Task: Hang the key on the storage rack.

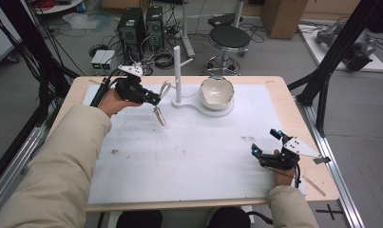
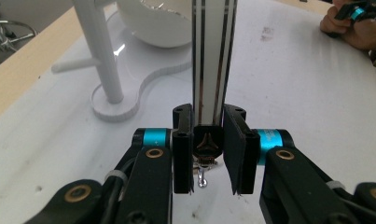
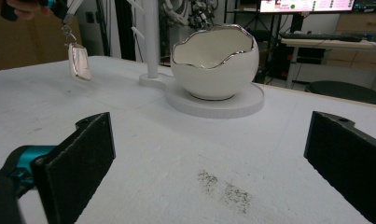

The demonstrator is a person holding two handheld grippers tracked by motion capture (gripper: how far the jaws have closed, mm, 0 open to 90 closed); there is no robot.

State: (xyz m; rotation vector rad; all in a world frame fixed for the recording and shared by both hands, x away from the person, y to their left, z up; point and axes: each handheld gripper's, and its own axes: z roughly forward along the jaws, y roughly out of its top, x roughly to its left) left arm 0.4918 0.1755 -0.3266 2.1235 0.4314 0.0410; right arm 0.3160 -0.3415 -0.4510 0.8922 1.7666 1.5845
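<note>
The left gripper [image 1: 153, 100] is raised near the far left part of the white foam-covered table [image 1: 179, 161]. Its jaws are almost closed on a small silver rectangular key fob with a ring [image 1: 158, 115], which hangs free above the mat. Just beside it stand a white stand with pegs [image 1: 177, 71] and a white egg-shaped ceramic bowl with silver rim [image 1: 217, 92]. I judge that the step is hanging the fob; next, its ring must meet a peg. The right gripper [image 1: 266, 143] rests near the right edge, jaws wide apart, holding nothing.
</note>
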